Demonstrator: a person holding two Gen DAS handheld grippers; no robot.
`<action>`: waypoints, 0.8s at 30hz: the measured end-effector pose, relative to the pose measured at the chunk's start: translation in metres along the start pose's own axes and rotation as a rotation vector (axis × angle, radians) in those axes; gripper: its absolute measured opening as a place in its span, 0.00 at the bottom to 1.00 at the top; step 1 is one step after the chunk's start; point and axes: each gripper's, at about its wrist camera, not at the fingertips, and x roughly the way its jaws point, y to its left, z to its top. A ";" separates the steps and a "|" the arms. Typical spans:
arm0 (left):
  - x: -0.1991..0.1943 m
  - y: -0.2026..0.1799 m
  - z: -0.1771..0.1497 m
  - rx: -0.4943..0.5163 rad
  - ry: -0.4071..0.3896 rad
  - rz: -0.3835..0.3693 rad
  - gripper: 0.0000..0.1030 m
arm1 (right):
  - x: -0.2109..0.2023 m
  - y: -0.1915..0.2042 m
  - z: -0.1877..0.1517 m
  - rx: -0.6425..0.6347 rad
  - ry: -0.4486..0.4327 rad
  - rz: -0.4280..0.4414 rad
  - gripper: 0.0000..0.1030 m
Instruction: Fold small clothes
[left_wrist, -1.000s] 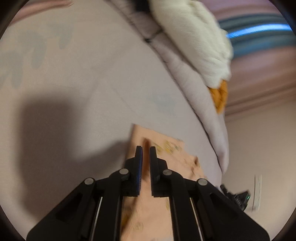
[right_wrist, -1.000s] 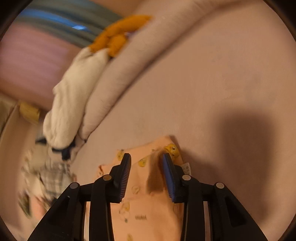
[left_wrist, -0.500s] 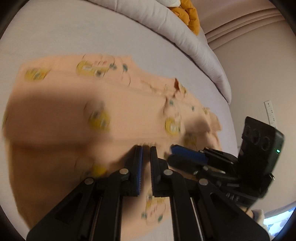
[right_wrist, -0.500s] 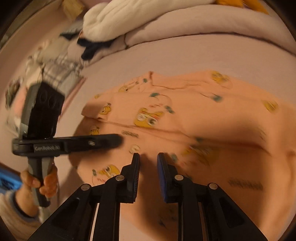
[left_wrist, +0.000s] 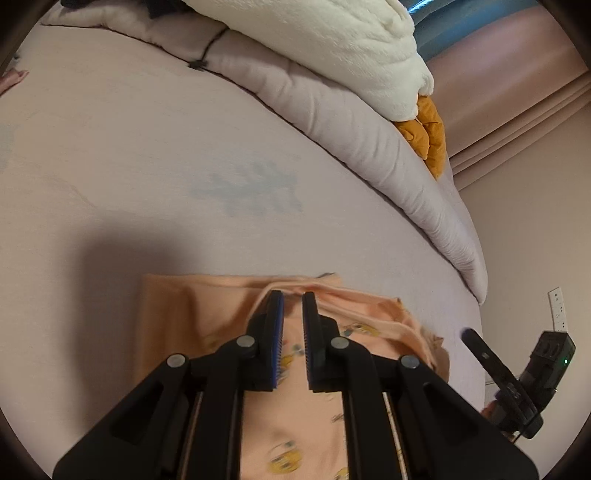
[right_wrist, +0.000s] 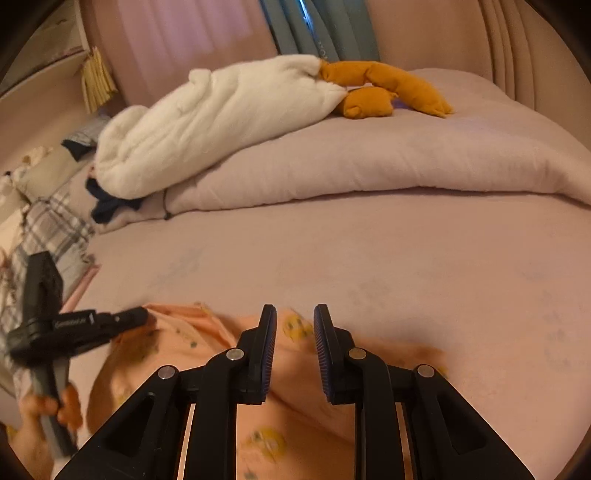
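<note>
Your left gripper (left_wrist: 292, 295) sits low over the peach garment (left_wrist: 207, 317), its jaws only a narrow gap apart with a raised fold of the fabric just past the tips — whether any cloth is pinched between them you cannot tell. Your right gripper (right_wrist: 294, 308) hovers above the same peach garment (right_wrist: 306, 384), jaws parted wider and nothing between them. The garment, printed with small yellow cartoon figures, lies on the pale pink bed sheet (left_wrist: 147, 155) near the bed's edge, partly folded, with a straight crease along its far side.

Beyond it the sheet is bare up to a rolled pinkish duvet (right_wrist: 369, 162) running across the bed. On the duvet rests a white fluffy blanket (right_wrist: 221, 118), with an orange plush toy (right_wrist: 388, 88) touching its end. A checked cloth (right_wrist: 48, 229) and dark clothing (right_wrist: 107, 206) lie off to the left in the right wrist view — well apart from the garment. A wall socket (left_wrist: 557, 308) shows past the bed's corner.
</note>
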 end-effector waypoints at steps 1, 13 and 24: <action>-0.001 0.003 0.000 -0.002 0.006 -0.002 0.10 | -0.006 -0.005 -0.004 -0.004 0.003 0.047 0.22; -0.017 0.027 0.036 -0.196 -0.036 -0.042 0.14 | 0.055 0.003 -0.006 -0.030 0.169 -0.069 0.22; -0.067 0.039 0.009 0.000 0.021 -0.002 0.33 | -0.003 -0.008 -0.008 -0.056 0.048 -0.005 0.23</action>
